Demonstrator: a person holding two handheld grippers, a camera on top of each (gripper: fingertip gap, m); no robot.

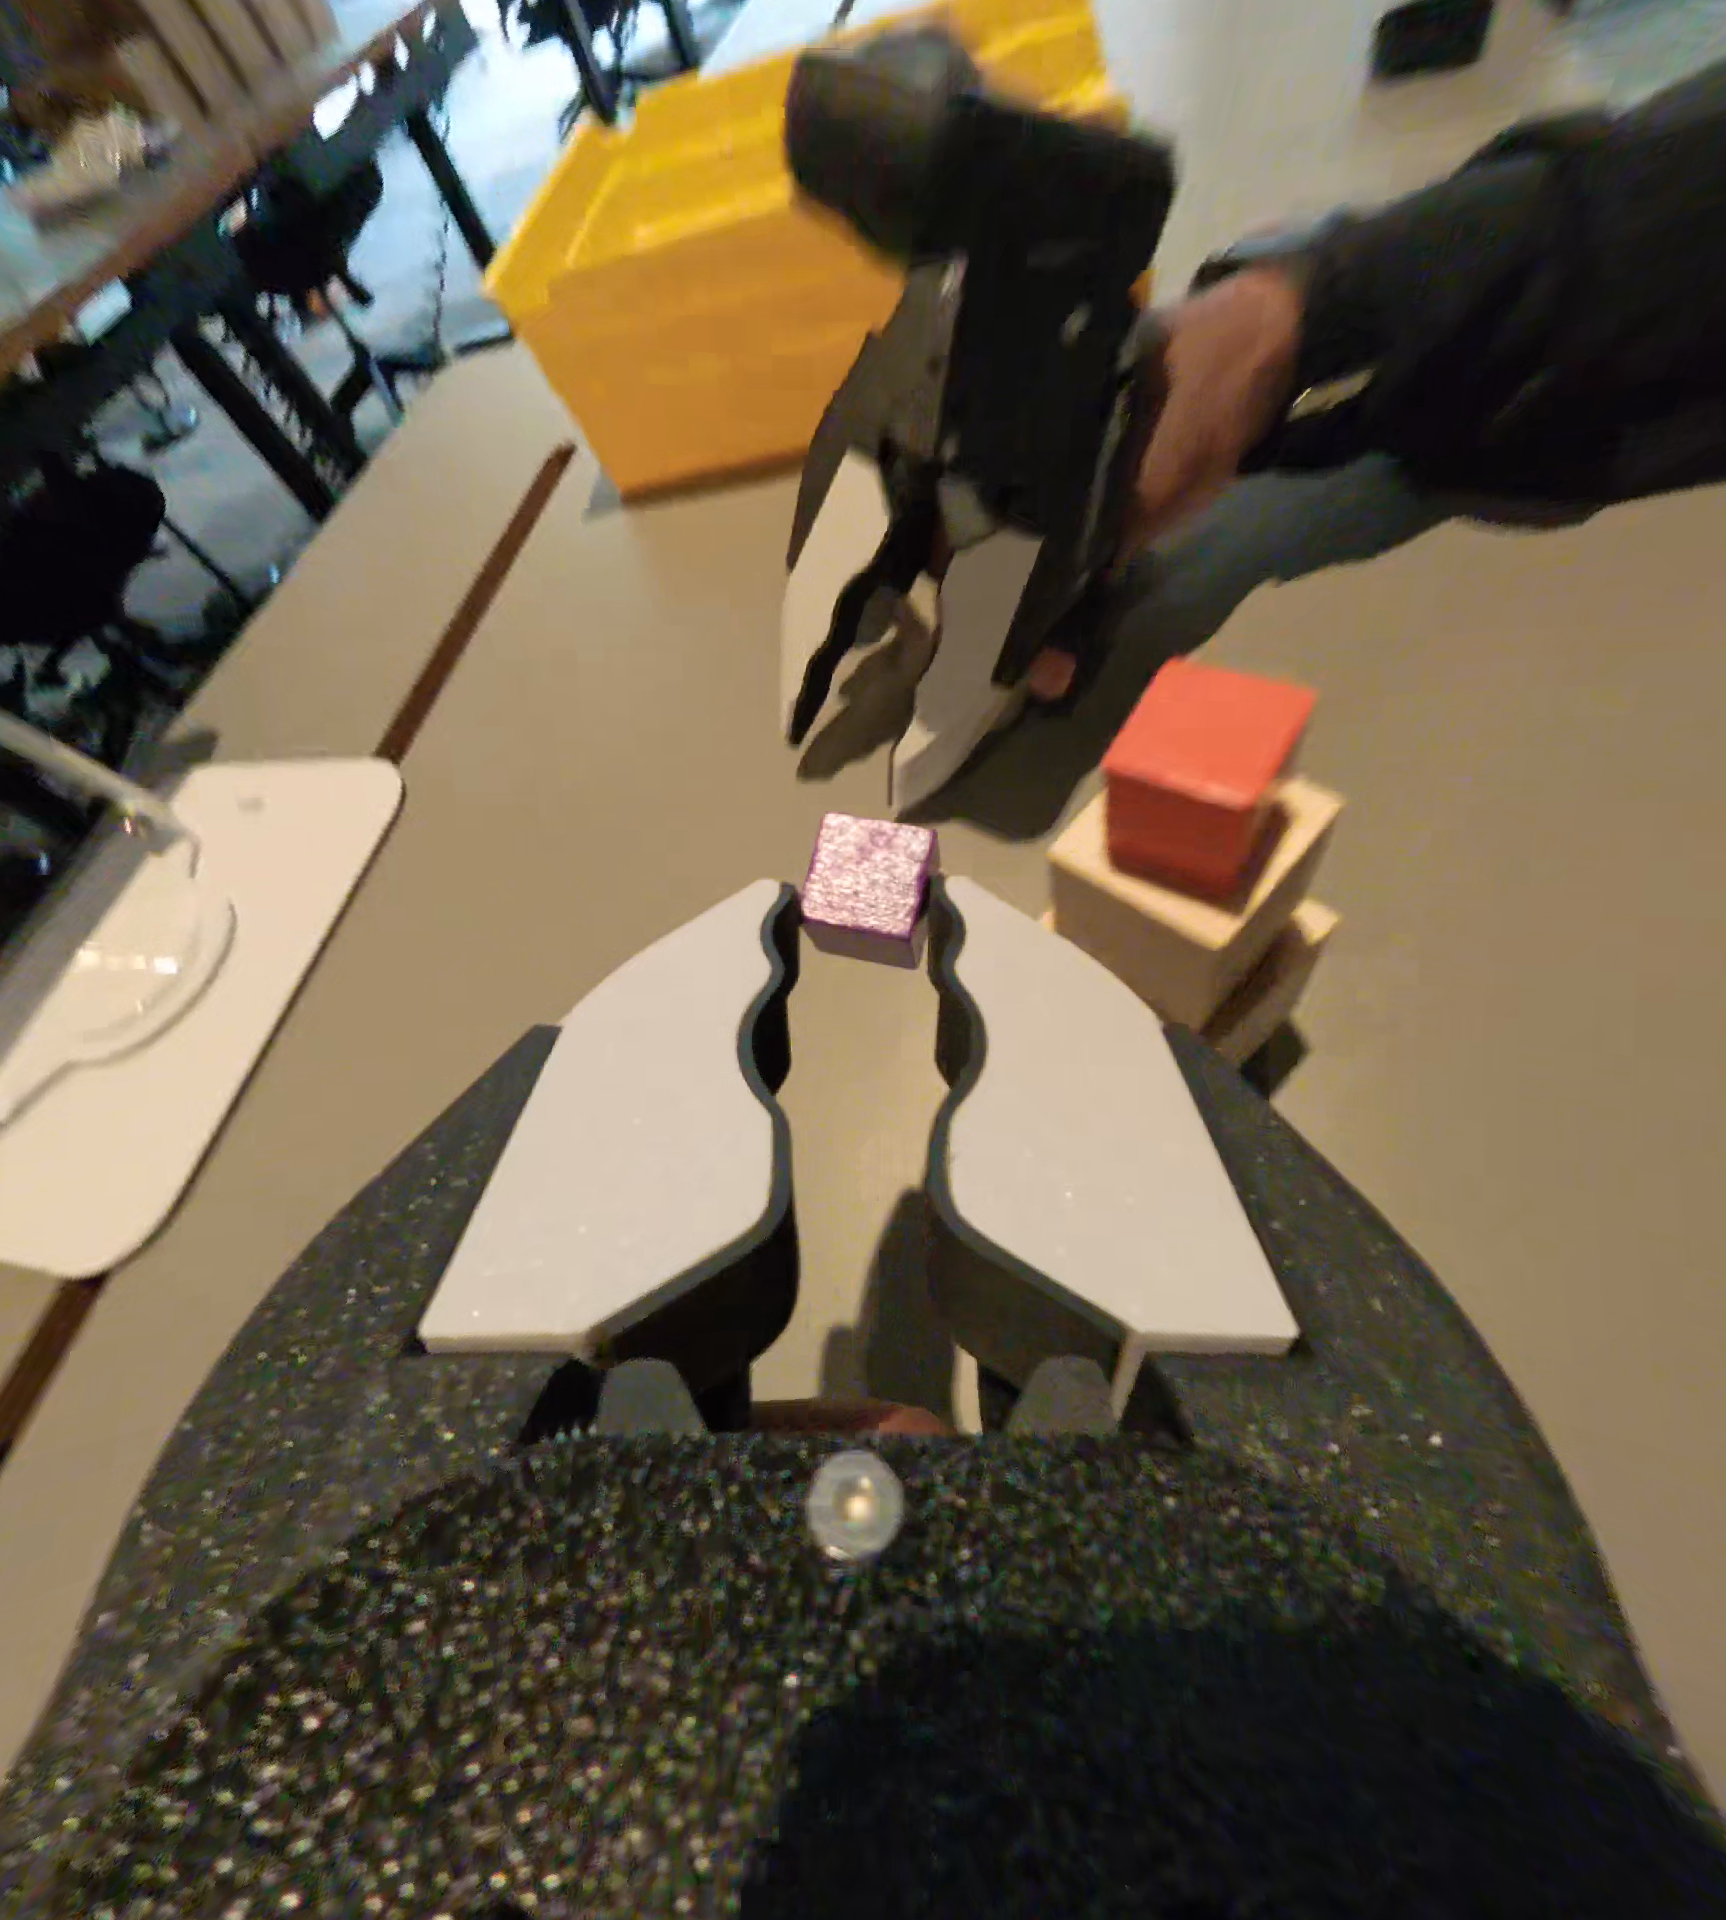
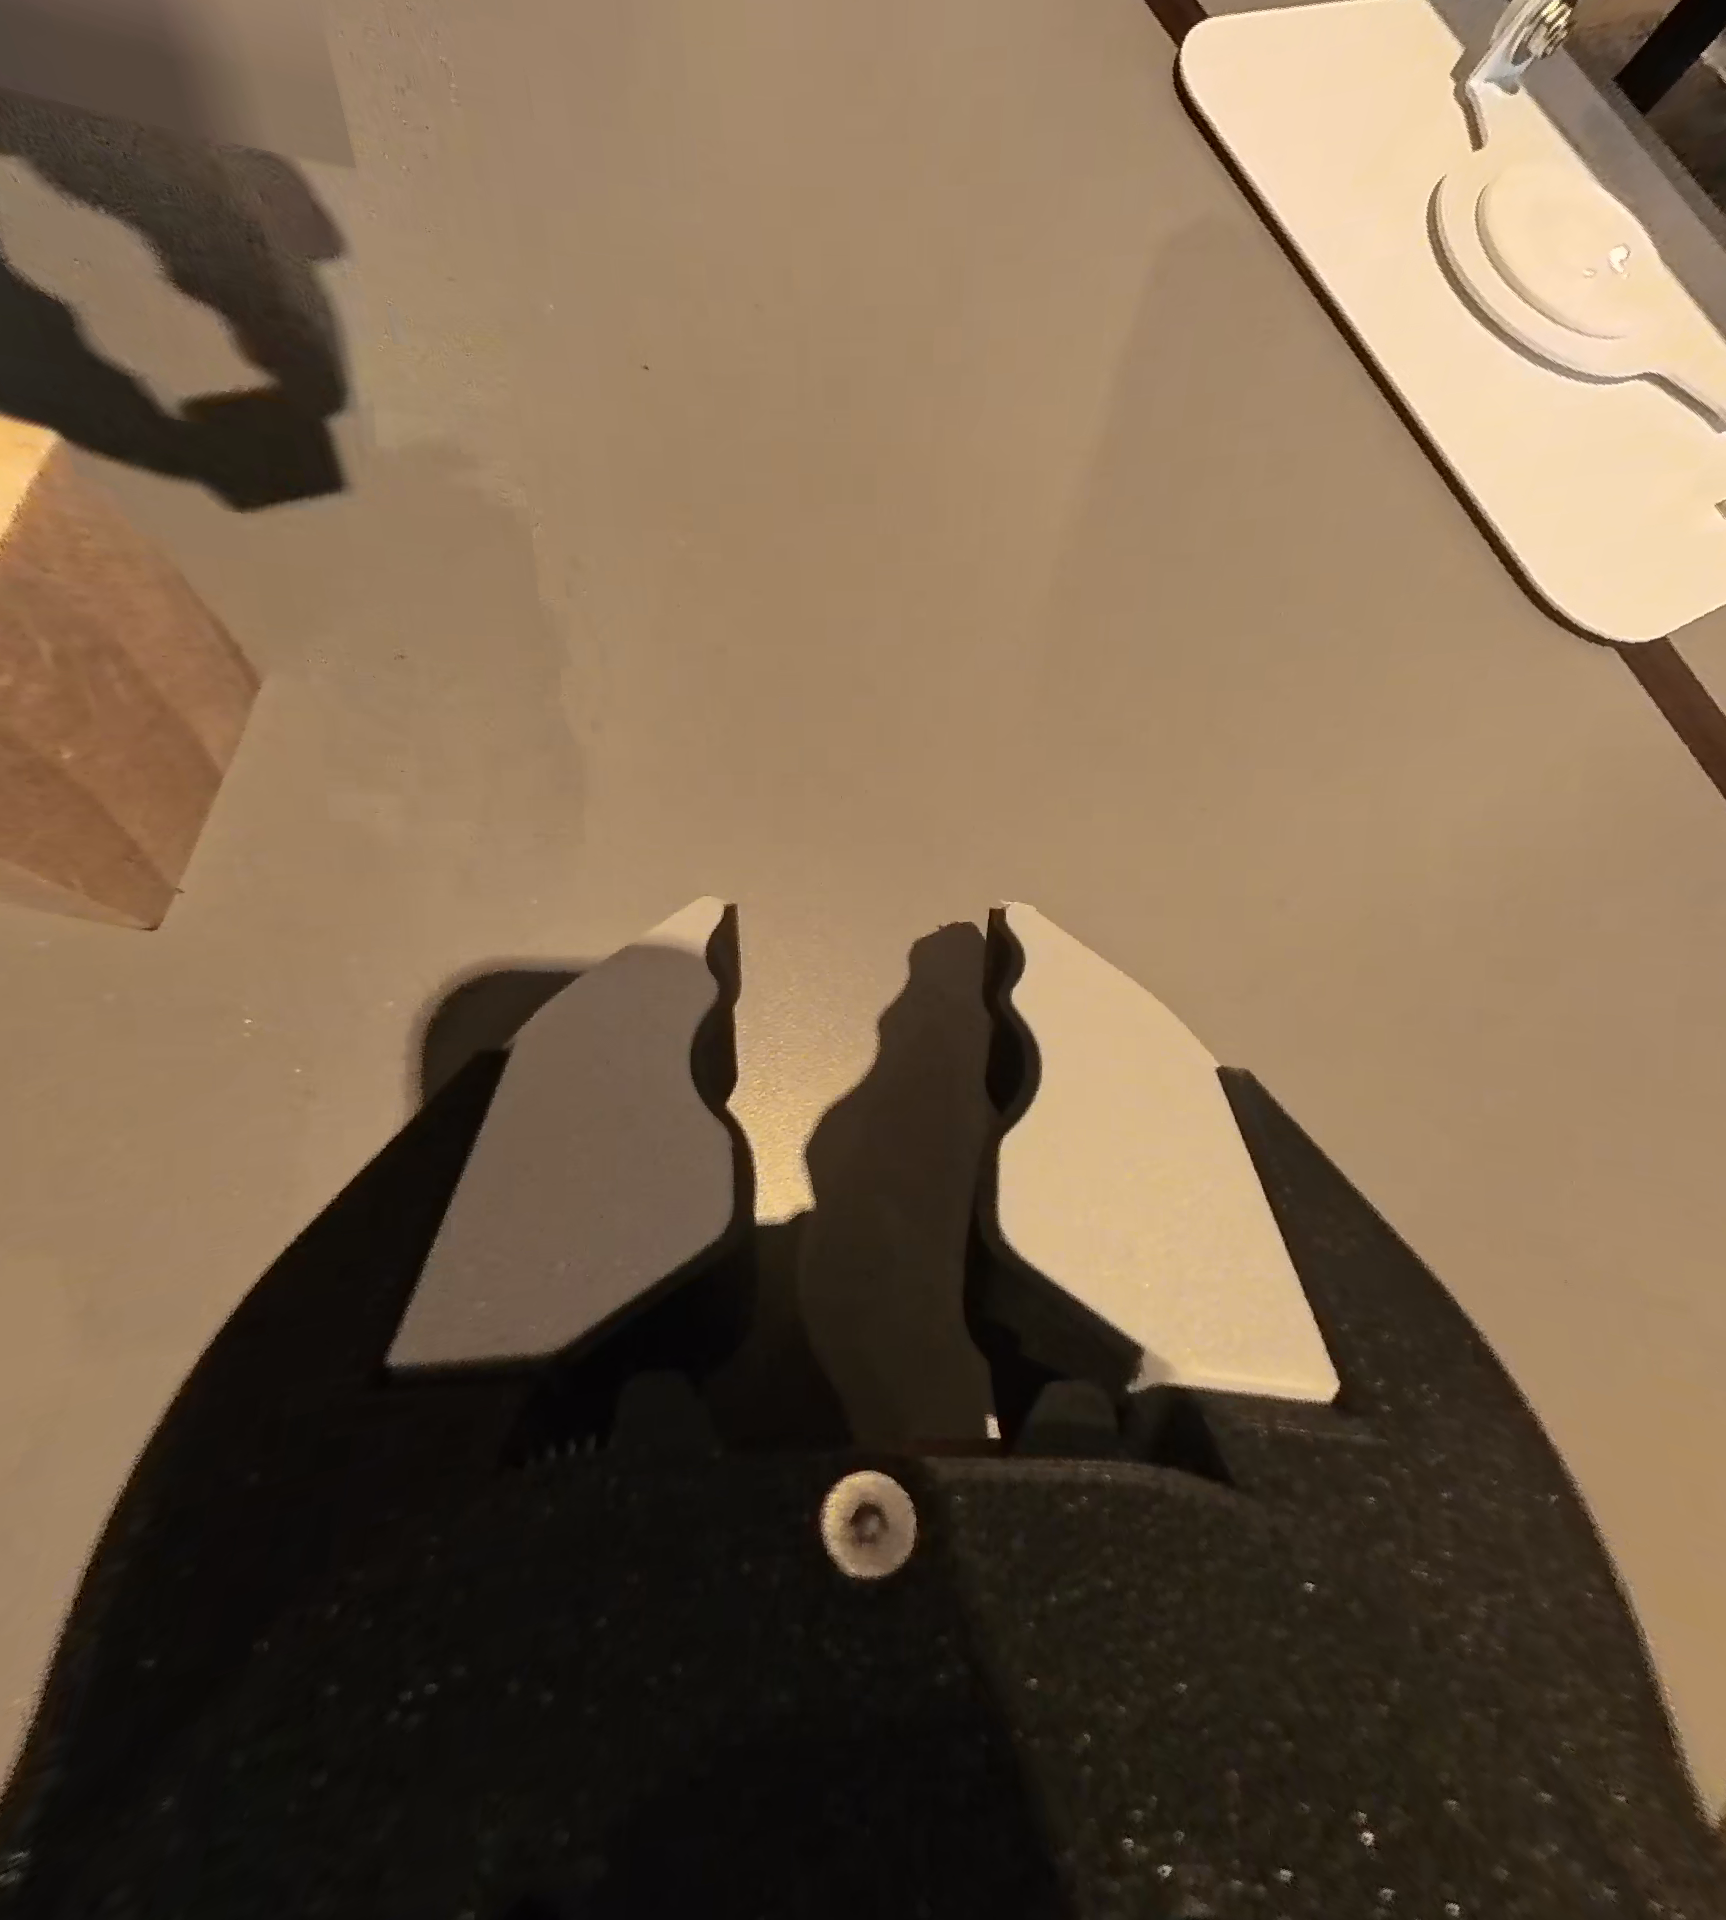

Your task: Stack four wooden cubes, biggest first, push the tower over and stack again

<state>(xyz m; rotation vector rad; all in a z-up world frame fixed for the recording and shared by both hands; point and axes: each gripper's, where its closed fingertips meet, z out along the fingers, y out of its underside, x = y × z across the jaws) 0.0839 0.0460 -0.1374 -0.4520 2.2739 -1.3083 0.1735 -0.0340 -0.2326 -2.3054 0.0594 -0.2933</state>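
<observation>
My left gripper [image 1: 864, 902] is shut on a small purple cube [image 1: 869, 883], held at the fingertips just above the grey table [image 1: 1461, 1039]. To its right stands a stack: a red cube [image 1: 1207, 774] on a plain wooden cube [image 1: 1165, 914], which sits on a larger wooden cube [image 1: 1274, 987]. My right gripper [image 2: 861, 920] is open and empty over bare table. It also shows in the left wrist view [image 1: 848, 764], blurred, just beyond the purple cube. In the right wrist view a wooden cube [image 2: 59, 707] lies at the left, with the left gripper [image 2: 111, 291] above it.
A white base plate with a clear stand [image 1: 163, 987] lies on the table's left side and shows in the right wrist view [image 2: 1513, 343] at the upper right. Yellow crates [image 1: 713, 291] stand at the back. A dark seam [image 1: 464, 613] runs along the table. Left tips to right tips: about 15 cm.
</observation>
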